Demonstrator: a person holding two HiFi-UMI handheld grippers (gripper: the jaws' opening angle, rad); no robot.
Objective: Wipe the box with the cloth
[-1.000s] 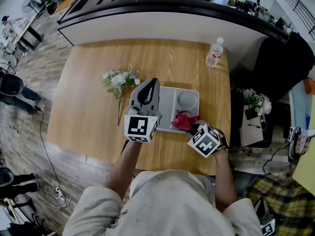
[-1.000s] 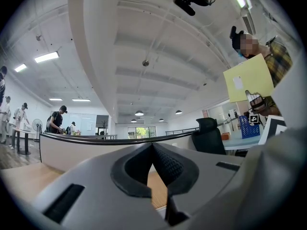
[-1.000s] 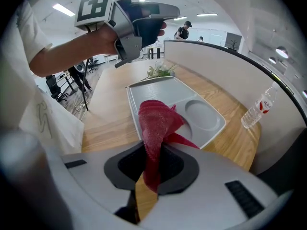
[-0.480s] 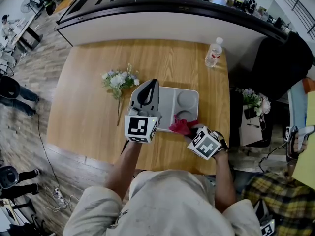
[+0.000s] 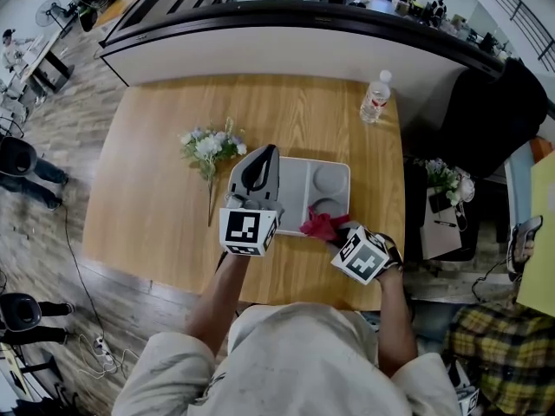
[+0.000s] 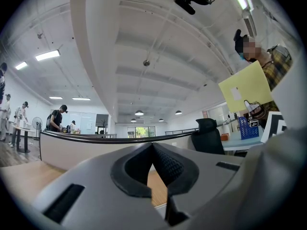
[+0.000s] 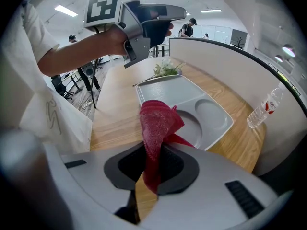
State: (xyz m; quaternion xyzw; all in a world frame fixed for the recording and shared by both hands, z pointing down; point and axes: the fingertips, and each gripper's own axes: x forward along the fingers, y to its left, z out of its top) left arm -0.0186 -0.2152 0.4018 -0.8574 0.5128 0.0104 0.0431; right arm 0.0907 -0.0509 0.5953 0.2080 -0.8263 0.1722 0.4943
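A grey compartment tray, the box (image 5: 295, 185), lies on the wooden table right of centre. My right gripper (image 5: 339, 230) is at the tray's near right corner, shut on a red cloth (image 5: 323, 224) that bunches over the tray's near rim. In the right gripper view the cloth (image 7: 158, 123) sticks up from between the jaws of the right gripper (image 7: 152, 164), with the tray (image 7: 211, 123) just beyond. My left gripper (image 5: 266, 152) hovers over the tray's left part, tilted upward; its jaws meet with nothing between them (image 6: 152, 145). It also shows above the tray in the right gripper view (image 7: 156, 32).
A bunch of artificial flowers (image 5: 211, 143) lies left of the tray. A water bottle (image 5: 375, 98) stands at the table's far right corner. A black chair (image 5: 499, 115) and a small stand with flowers (image 5: 447, 180) are beyond the table's right edge (image 5: 404, 232).
My right gripper has drawn the red cloth a little toward me, from inside the tray's near right compartment to its near rim. The left gripper has hardly moved.
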